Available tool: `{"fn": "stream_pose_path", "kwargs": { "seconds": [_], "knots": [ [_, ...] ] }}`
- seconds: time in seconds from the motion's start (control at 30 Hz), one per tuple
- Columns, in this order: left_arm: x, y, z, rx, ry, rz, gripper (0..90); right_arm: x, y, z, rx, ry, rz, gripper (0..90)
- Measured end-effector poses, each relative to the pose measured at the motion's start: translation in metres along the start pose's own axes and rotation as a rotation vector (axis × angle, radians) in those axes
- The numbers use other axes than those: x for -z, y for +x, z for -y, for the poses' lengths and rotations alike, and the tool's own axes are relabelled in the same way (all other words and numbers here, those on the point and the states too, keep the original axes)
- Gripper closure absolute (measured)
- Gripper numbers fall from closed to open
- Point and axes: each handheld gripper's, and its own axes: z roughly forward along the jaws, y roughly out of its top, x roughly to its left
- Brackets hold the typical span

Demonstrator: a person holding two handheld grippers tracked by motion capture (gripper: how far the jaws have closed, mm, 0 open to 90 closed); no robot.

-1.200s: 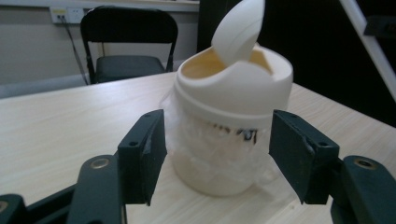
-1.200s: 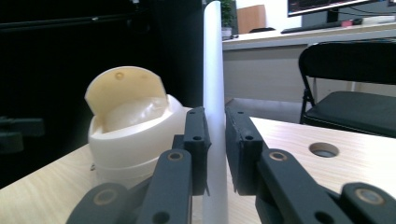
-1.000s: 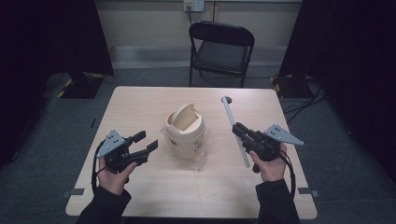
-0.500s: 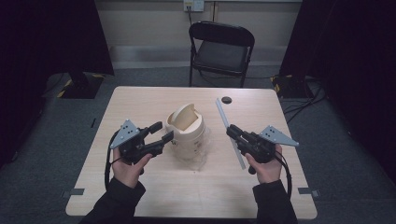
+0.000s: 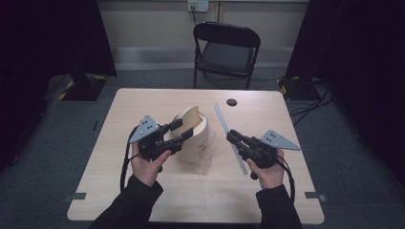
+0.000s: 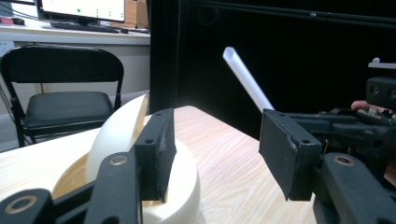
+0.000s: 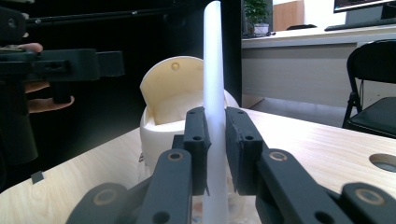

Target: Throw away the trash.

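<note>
Cream round plastic bin with a tilted swing lid point(image 5: 193, 133) at the centre of the pale wooden table point(image 5: 119, 191). Left gripper point(image 5: 182, 132) at its nine o'clock, jaws spread wide, one jaw over the rim. Right gripper point(image 5: 231, 137) at three o'clock, jaws clamped on a long white plastic rod point(image 5: 226, 126) slanting toward twelve.

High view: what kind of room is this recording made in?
Probably a lab or office set up for recording: a bare wooden table ringed by black curtains, a folding chair behind it, and computer monitors on a desk in the left gripper view.
</note>
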Motion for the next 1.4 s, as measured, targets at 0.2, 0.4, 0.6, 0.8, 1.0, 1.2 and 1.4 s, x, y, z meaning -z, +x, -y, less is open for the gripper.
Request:
{"fn": "stream_pose_path", "kwargs": {
  "seconds": [0.2,0.4,0.6,0.8,1.0,1.2,1.4],
  "knots": [
    [-0.015,-0.006,-0.001,0.022,-0.01,0.022,46.9,-0.002,0.003,0.001,0.008,0.0,-0.014,80.4],
    [-0.034,-0.011,-0.003,0.032,-0.014,0.038,47.8,-0.003,0.005,0.001,0.01,0.004,-0.025,80.4],
    [-0.051,-0.017,-0.007,0.046,-0.02,0.06,48.3,-0.006,0.009,0.003,0.017,0.012,-0.047,80.4],
    [-0.06,-0.02,-0.005,0.059,-0.007,0.069,51.3,-0.009,0.013,0.004,0.017,0.018,-0.067,80.4],
    [-0.062,-0.02,-0.003,0.095,0.008,0.084,65.5,-0.011,0.016,0.004,0.027,0.02,-0.087,80.4],
    [-0.061,-0.022,-0.004,0.1,-0.001,0.139,75.5,-0.014,0.019,0.006,0.021,0.034,-0.104,80.1],
    [-0.055,-0.025,-0.007,0.076,-0.011,0.171,80.3,-0.012,0.017,0.005,-0.018,0.022,-0.118,75.9]
  ]
}}
